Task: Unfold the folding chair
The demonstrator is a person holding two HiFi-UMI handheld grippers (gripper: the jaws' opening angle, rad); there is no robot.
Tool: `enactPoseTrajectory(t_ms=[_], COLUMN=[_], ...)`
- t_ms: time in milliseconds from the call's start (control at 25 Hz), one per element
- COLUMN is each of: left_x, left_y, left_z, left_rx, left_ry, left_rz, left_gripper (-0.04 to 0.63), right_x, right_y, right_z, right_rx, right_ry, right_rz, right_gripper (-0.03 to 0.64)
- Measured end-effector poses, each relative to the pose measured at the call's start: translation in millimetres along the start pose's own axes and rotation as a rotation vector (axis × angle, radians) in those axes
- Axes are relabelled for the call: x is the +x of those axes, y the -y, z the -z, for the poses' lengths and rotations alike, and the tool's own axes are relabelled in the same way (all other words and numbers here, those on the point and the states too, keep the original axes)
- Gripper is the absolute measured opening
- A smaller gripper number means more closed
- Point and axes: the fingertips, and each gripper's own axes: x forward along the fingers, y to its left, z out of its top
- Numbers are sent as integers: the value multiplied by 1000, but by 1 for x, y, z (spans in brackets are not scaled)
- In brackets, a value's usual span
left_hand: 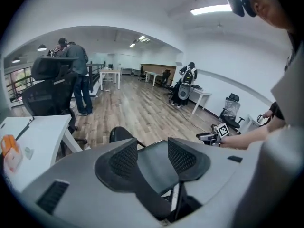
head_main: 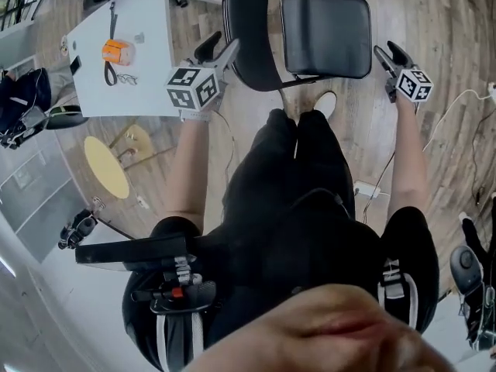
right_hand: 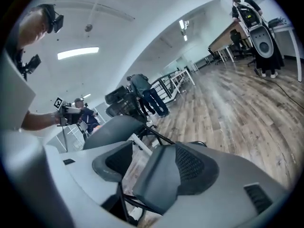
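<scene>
Left hand-held gripper [head_main: 226, 40], right hand-held gripper [head_main: 385, 48] spread, empty; folding chair [head_main: 325, 33] at 12 o'clock may refold if half-open.

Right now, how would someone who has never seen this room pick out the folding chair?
Find the white table at the head view's upper left. Just right of it, ahead of the person's feet, stands the folding chair. Unlike the tall black office chair by that table, it has a thin black tube frame and a flat, square, padded black seat.
</scene>
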Motion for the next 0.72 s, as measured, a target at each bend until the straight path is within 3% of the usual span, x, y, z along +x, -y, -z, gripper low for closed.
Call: enactPoseTrajectory(t_ms=[160,360,600,720], left_x=[-24,-60,-108,-135], left_y=[51,104,149,171], left_z=[-9,-34,-76,-89], left_rx=[5,53,103,163], left_ry=[-4,65,209,293], left_rz=[138,241,349,376], left_gripper=[201,200,199,182], right_x=[-33,-64,-85,-100], right_y=[-94,-207,-332,-384], right_z=[-46,-100,-150,-171], right_rx=[-60,-182,-297,-341], right_ry=[57,116,172,221], right_rz=[-41,-102,-198,-231], right_gripper=[288,288,287,263])
